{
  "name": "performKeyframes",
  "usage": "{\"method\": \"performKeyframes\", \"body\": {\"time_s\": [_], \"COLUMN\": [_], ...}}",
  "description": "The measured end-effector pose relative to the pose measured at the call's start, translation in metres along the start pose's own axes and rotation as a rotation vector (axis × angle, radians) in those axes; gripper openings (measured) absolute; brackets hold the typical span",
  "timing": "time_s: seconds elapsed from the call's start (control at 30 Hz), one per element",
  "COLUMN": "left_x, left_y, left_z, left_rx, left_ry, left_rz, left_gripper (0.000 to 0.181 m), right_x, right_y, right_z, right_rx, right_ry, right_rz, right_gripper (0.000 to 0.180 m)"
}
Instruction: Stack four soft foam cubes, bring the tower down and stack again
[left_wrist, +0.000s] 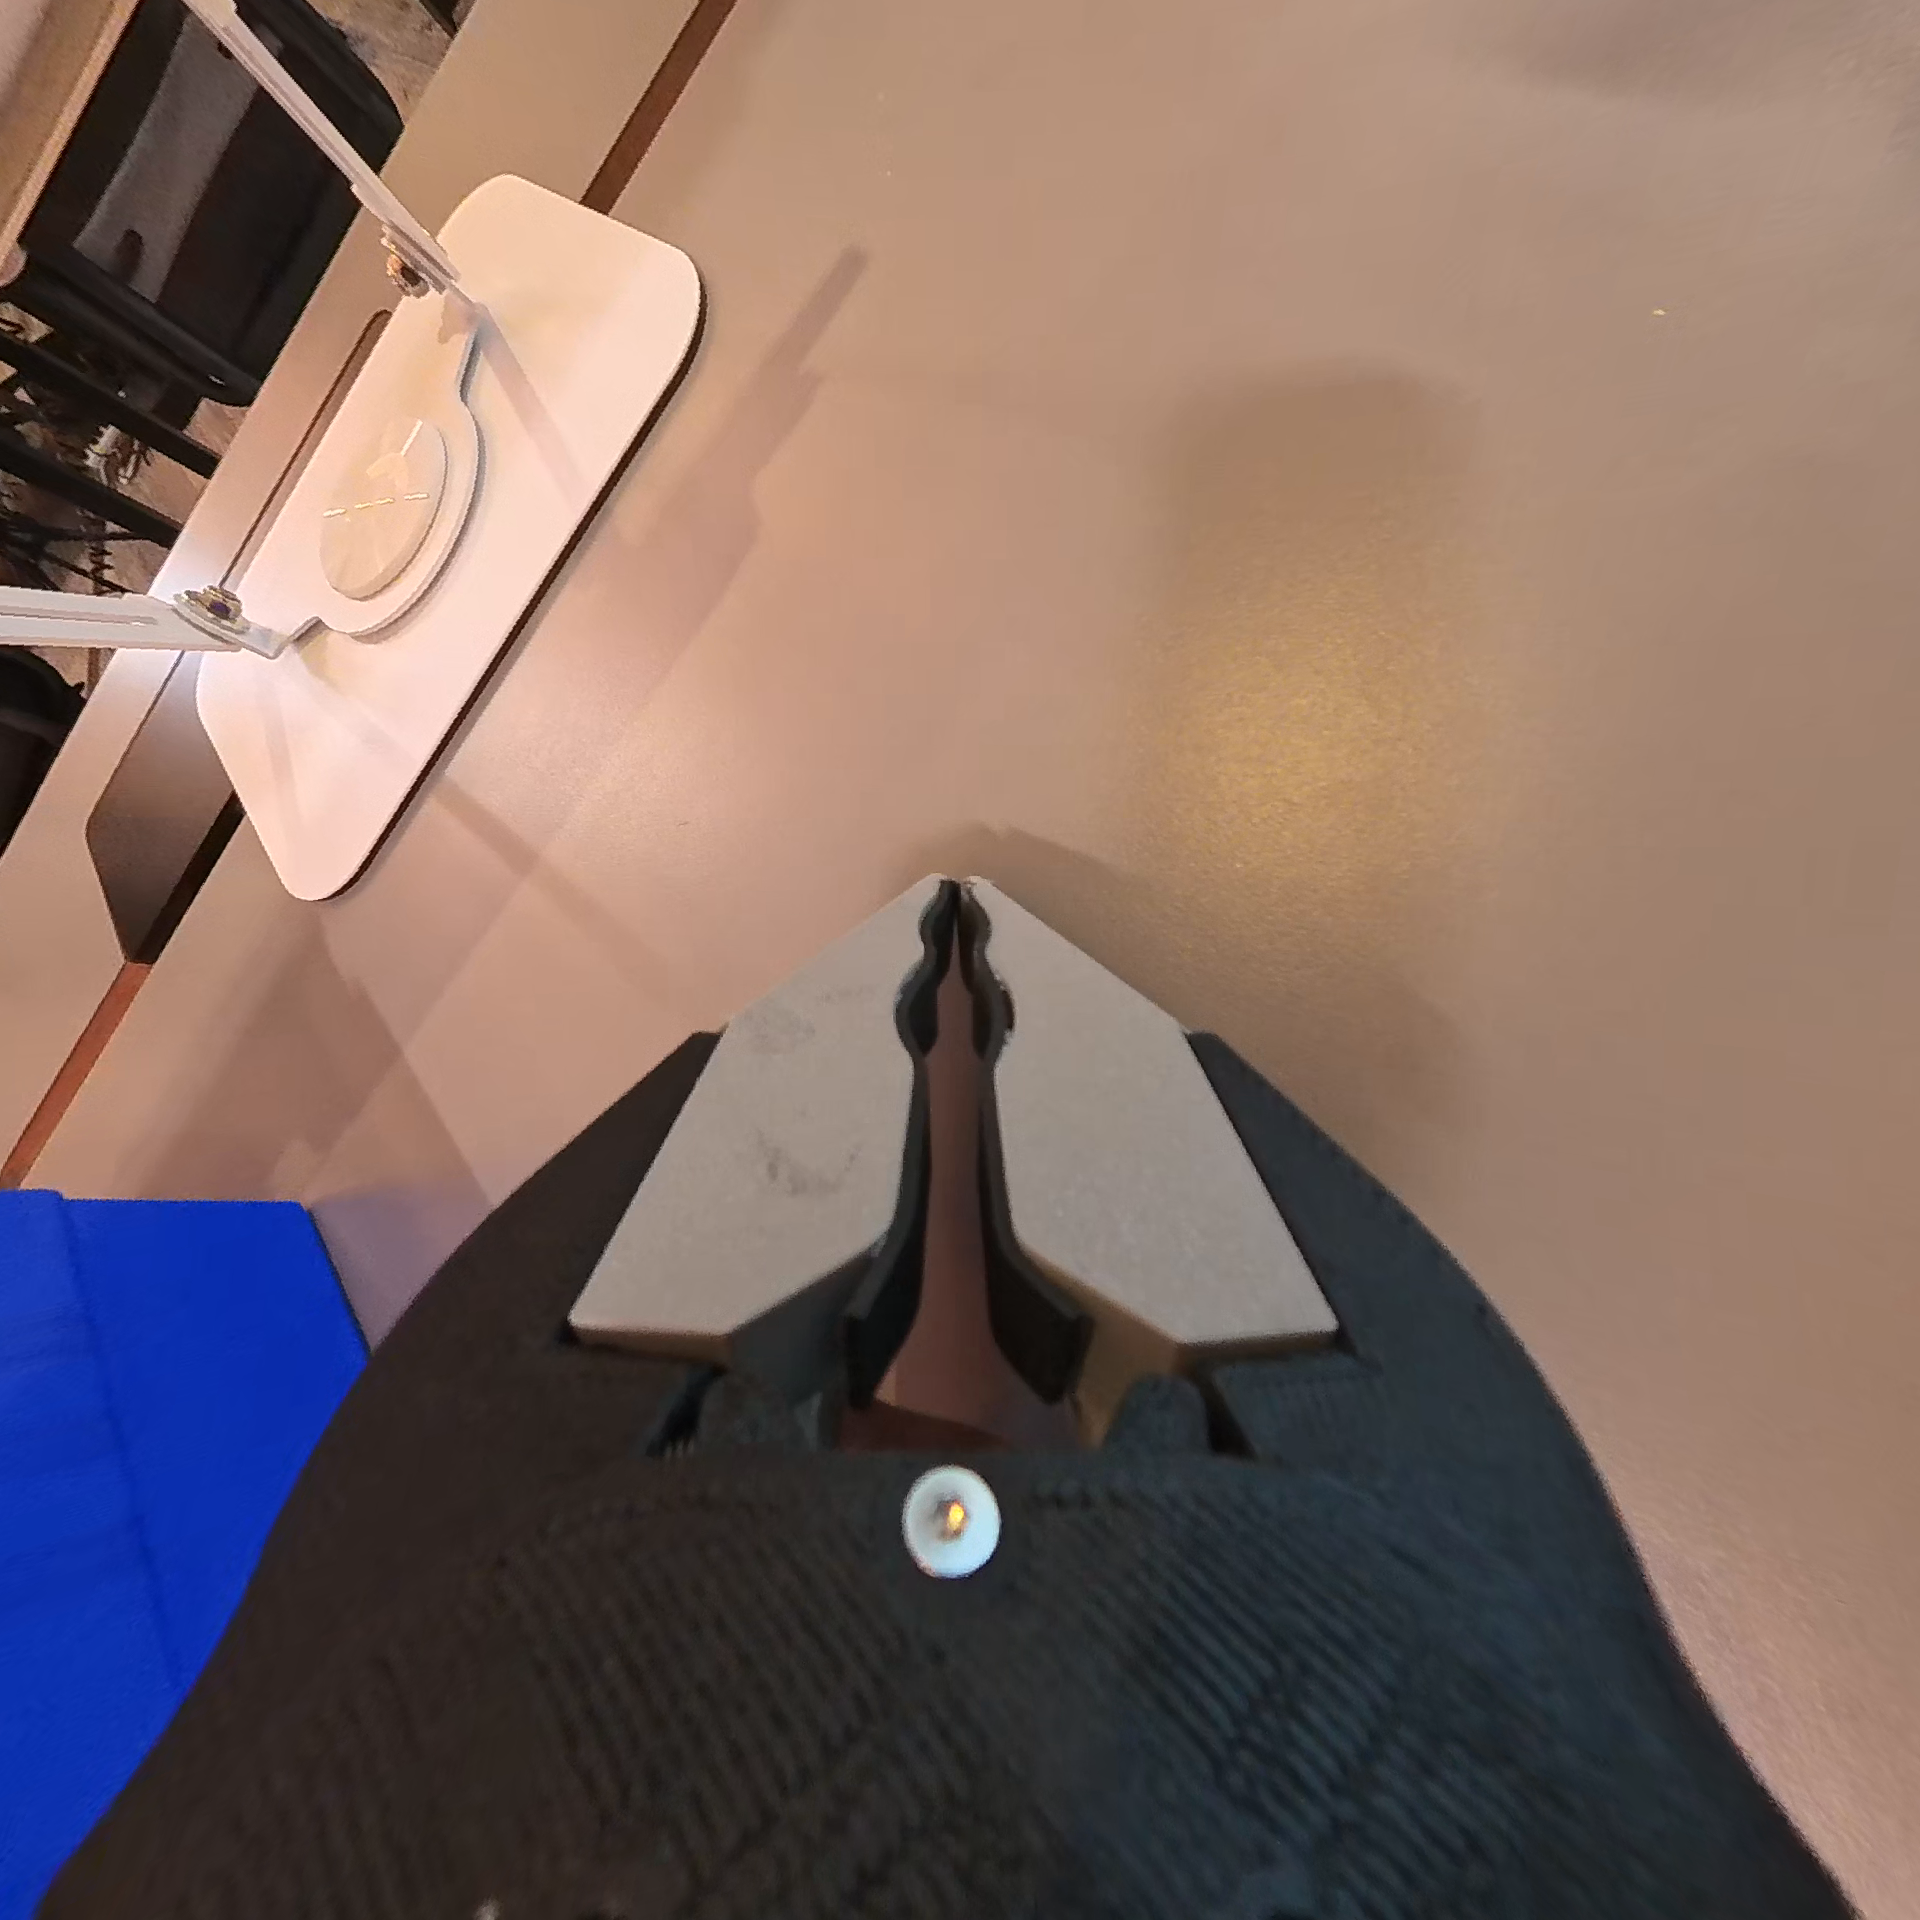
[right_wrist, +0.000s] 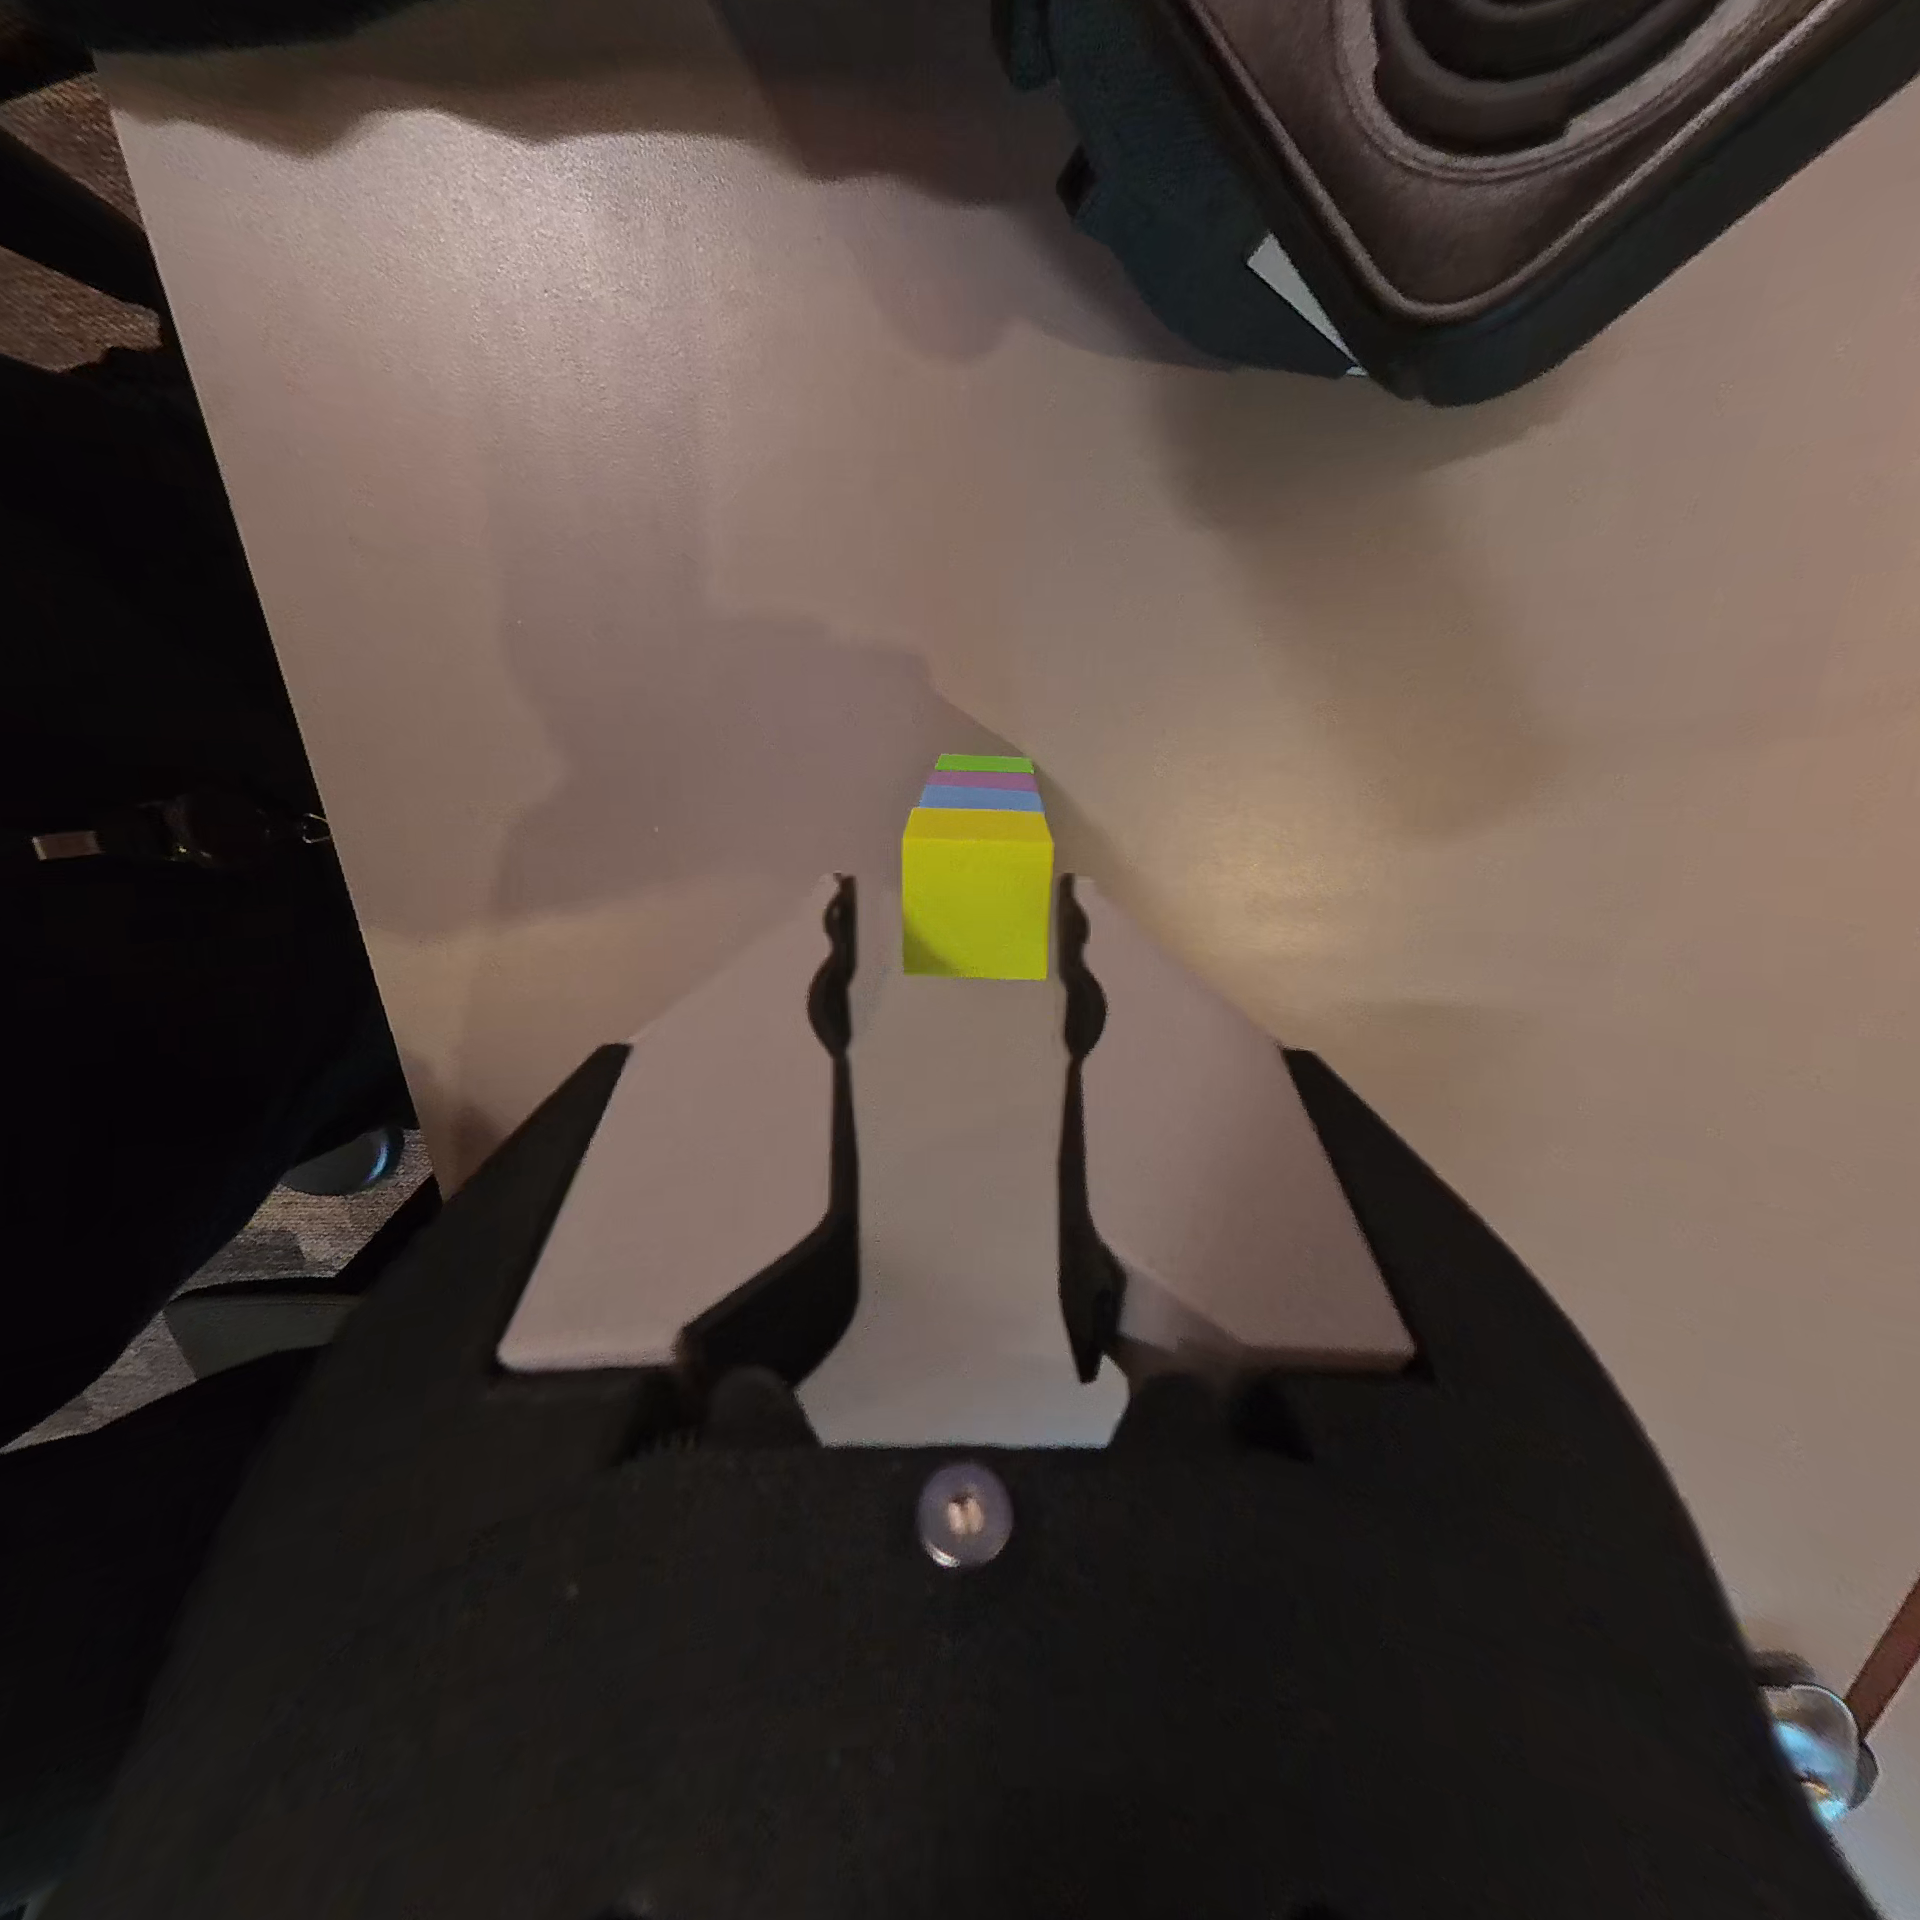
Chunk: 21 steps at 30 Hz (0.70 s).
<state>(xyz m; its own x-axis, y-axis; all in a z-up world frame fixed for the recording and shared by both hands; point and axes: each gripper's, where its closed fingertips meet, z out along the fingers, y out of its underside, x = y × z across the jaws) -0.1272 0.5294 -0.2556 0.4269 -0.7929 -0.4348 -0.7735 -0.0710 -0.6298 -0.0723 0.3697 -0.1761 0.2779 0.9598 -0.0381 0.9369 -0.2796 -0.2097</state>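
Right gripper jaws stood open around yellow cube topping the tower; left gripper jaws were closed, empty.

Closed left tool above beige table

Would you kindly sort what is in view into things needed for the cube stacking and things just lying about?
Job:
yellow cube
blue cube
purple cube
green cube
right gripper, open
left gripper, shut

Lying about:
white stand base
blue object
brown case
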Motion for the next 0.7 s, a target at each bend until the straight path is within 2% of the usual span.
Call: {"method": "performKeyframes", "body": {"time_s": [0.03,0.27,0.37,0.47,0.7], "left_x": [0.0,0.0,0.0,0.0,0.0], "left_y": [0.0,0.0,0.0,0.0,0.0], "left_z": [0.0,0.0,0.0,0.0,0.0], "left_rx": [0.0,0.0,-0.002,-0.002,0.002], "left_ry": [0.0,-0.001,-0.004,-0.007,-0.001], "left_rz": [-0.001,0.0,0.002,0.006,-0.001], "left_gripper": [0.0,0.0,0.0,0.0,0.0], "right_x": [0.0,0.005,0.013,0.023,0.05], "right_y": [0.0,-0.001,-0.004,-0.012,-0.034], "right_z": [0.0,-0.004,-0.017,-0.041,-0.117], "right_rx": [0.002,0.02,0.079,0.193,0.613], "right_ry": [0.003,0.03,0.074,0.149,0.336], "right_rz": [0.0,0.009,0.016,0.022,0.12], "right_gripper": [0.044,0.053,0.053,0.054,0.049]}}
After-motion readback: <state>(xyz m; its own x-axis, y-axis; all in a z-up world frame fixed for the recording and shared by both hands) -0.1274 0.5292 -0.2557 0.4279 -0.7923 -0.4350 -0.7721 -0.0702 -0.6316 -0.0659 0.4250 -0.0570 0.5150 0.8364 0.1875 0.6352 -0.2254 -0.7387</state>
